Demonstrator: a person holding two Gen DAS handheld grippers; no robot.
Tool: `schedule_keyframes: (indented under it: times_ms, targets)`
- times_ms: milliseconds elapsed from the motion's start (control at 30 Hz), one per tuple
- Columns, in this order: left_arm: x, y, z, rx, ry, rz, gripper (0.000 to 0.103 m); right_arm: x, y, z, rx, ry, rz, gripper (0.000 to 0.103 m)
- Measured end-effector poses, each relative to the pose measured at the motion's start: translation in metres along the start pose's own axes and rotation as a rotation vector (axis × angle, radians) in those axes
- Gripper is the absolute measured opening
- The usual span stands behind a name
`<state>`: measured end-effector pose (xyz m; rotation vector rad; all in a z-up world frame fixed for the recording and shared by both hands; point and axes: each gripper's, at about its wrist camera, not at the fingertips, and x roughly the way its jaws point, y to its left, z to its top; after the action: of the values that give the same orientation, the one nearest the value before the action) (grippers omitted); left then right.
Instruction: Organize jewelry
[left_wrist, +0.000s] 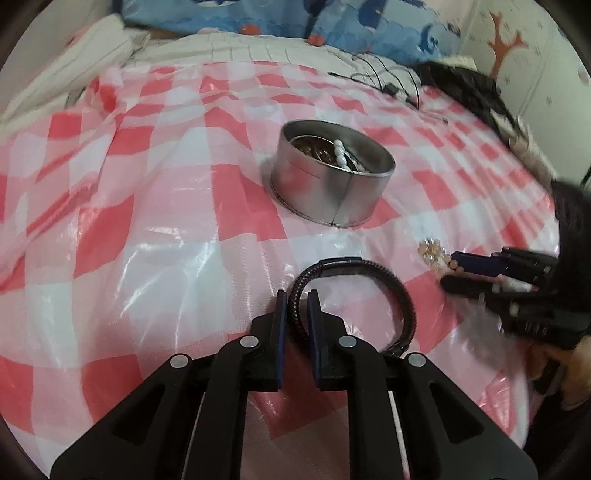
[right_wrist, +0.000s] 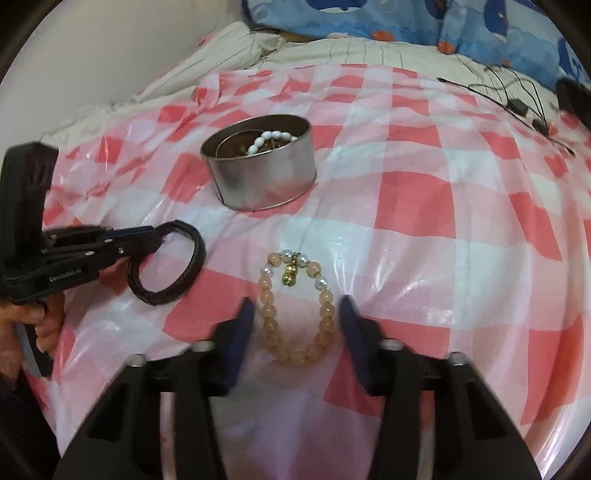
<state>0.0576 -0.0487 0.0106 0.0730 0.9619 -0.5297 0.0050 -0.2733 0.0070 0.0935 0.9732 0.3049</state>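
Left wrist view, left claw (left_wrist: 297, 299) clamped on black braided bracelet (left_wrist: 402, 306) on checkered bed cover (left_wrist: 147, 221); right claw (right_wrist: 297, 310) apart, straddling peach bead bracelet (right_wrist: 295, 314); tin (right_wrist: 266, 177) beyond, pearl strand (right_wrist: 271, 138) inside.

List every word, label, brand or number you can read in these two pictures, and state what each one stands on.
"GenRobot.AI": white lettering on the black body of the left gripper, seen in the right wrist view.
No other readable text: the metal tin, the black braided bracelet, the beaded bracelet and the checked cloth carry no lettering.
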Motion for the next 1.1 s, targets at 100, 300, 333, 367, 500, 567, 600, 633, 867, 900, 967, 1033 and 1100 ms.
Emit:
schedule_keyframes:
  times_ms: [100,300,333,367,500,567,600,633,867,900,967,1033,1100]
  targets:
    - [-0.001,-0.003,-0.001,0.019,0.000,0.009,0.010,-0.005,-0.007,-0.002,0.056,-0.028,0.068,0.009]
    - [-0.002,-0.001,-0.001,0.023,0.002,0.014,0.012,-0.018,-0.013,0.000,0.129,-0.104,0.151,0.009]
    - [-0.001,0.000,-0.001,0.024,0.003,0.014,0.012,-0.020,-0.015,0.000,0.140,-0.116,0.161,0.009]
    - [-0.001,-0.001,-0.001,0.025,0.004,0.015,0.012,-0.022,-0.016,0.001,0.149,-0.128,0.169,0.009]
    - [0.001,-0.004,-0.002,0.036,0.005,0.024,0.012,-0.021,-0.019,0.002,0.167,-0.130,0.180,0.009]
    - [0.001,-0.006,-0.002,0.043,0.006,0.031,0.012,-0.018,-0.019,0.001,0.171,-0.123,0.177,0.009]
    - [0.001,-0.006,-0.003,0.047,0.006,0.035,0.012,-0.017,-0.019,0.001,0.171,-0.120,0.171,0.009]
    - [0.001,-0.007,-0.003,0.048,0.006,0.037,0.012,-0.016,-0.020,0.001,0.172,-0.120,0.168,0.009]
    - [0.001,-0.010,-0.002,0.058,0.008,0.047,0.013,-0.005,-0.022,-0.001,0.184,-0.080,0.108,0.032]
    - [0.001,-0.010,-0.002,0.060,0.009,0.047,0.013,-0.005,-0.021,-0.001,0.175,-0.078,0.101,0.035]
    - [0.001,-0.011,-0.002,0.065,0.010,0.047,0.015,-0.003,-0.018,-0.001,0.160,-0.072,0.090,0.037]
    - [0.002,-0.013,-0.002,0.073,0.011,0.047,0.018,-0.001,-0.016,-0.001,0.147,-0.061,0.080,0.039]
    - [0.003,-0.015,-0.002,0.083,0.012,0.050,0.020,0.001,-0.013,-0.002,0.127,-0.051,0.064,0.040]
